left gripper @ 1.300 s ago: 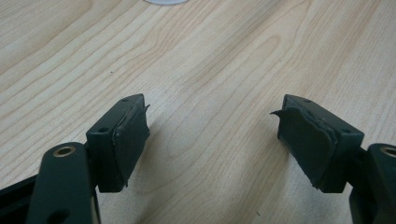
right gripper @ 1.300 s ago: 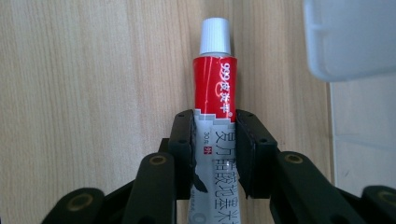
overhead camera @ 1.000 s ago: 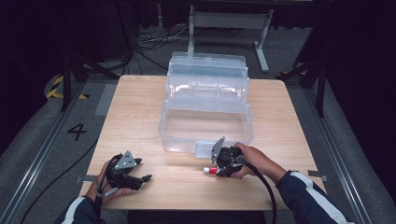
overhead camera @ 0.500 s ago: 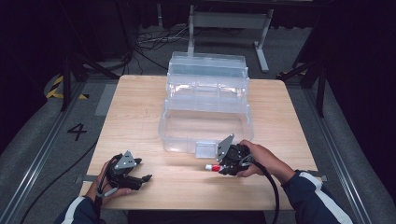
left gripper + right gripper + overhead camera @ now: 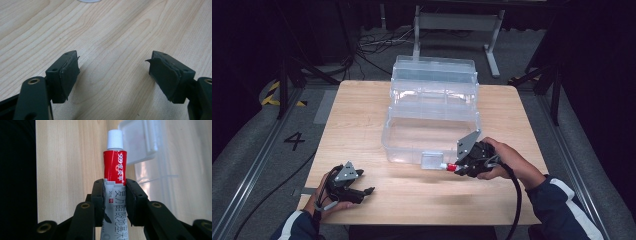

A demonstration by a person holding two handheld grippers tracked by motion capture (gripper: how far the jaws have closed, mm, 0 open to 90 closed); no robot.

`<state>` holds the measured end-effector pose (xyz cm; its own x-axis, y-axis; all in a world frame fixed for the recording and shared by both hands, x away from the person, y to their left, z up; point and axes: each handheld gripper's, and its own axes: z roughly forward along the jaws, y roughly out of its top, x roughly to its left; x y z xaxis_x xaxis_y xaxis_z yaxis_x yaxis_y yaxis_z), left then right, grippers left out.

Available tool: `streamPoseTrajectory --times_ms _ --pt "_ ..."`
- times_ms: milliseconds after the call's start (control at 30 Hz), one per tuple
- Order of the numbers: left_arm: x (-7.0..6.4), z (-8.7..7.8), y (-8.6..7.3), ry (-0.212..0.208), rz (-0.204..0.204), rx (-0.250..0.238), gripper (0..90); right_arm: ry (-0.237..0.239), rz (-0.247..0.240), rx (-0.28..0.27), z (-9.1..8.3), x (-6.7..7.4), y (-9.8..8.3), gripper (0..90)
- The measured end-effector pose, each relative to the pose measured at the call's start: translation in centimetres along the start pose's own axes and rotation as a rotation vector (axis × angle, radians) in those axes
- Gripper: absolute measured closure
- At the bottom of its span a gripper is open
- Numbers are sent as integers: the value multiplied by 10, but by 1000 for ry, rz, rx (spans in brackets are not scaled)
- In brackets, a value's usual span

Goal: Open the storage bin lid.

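My right gripper (image 5: 115,185) is shut on a red and white tube (image 5: 115,167) with a white cap; the cap points toward the latch (image 5: 137,142) of the clear plastic box. In the high view the right gripper (image 5: 454,167) holds the tube (image 5: 449,167) just off the front wall of the clear tiered box (image 5: 432,112), close to its latch (image 5: 430,161). The left gripper (image 5: 367,192) rests at the table's front left, open, with bare wood between its pads (image 5: 70,72).
The wooden table (image 5: 362,115) carries the open box at its middle and back. Bare wood lies between the two grippers along the front edge. Dark floor, cables and a metal stand (image 5: 457,22) surround the table.
The right gripper with the tube has lifted and shifted right and back along the box's front wall. The left gripper has stayed put.
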<state>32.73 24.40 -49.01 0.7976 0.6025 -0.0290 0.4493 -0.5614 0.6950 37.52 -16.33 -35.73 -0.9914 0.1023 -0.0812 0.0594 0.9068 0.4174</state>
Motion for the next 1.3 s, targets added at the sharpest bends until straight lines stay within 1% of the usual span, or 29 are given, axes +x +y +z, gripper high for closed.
streamPoseTrajectory --times_ms 33,133,200,267,333,367,467,533,767,833,933,967,1000,1067,1233,1267,1300 --pt "0 0 0 0 0 0 240 -8 -8 -5 -2 -1 1 712" --pt "0 0 0 0 0 0 240 -20 -9 3 -9 -4 2 712" --pt "0 0 0 0 0 0 239 -15 -5 6 -15 -6 4 712" --pt "0 0 0 0 1 0 239 -25 -14 4 -19 -9 6 712" --pt "0 0 0 0 1 0 239 -32 -4 10 -23 -11 8 712" --pt "0 0 0 0 0 0 239 -39 -11 6 -25 -12 10 712" --pt "0 0 0 0 0 0 239 -36 -13 8 -28 -13 12 711" --pt "0 0 0 0 2 1 239 -46 -21 17 -29 -16 15 711" --pt "0 0 0 0 1 0 239 -59 -12 17 -33 -26 20 712" --pt "0 0 0 0 0 1 239 -55 -7 14 -34 -28 21 712" --pt "0 0 0 0 -1 0 239 -58 -16 19 -33 -31 22 712" --pt "0 0 0 0 0 0 239 -59 -7 20 -33 -33 23 712" --pt "0 0 0 0 0 0 239 -60 -16 28 -33 -35 25 711" --pt "0 0 0 0 0 0 240 -64 -10 31 -32 -36 26 712" --pt "0 0 0 0 1 1 239 -62 -16 44 -31 -43 30 711" --pt "0 0 0 0 1 0 239 -63 -5 47 -31 -44 31 712" --pt "0 0 0 0 0 0 239 -61 -8 51 -30 -47 32 712"
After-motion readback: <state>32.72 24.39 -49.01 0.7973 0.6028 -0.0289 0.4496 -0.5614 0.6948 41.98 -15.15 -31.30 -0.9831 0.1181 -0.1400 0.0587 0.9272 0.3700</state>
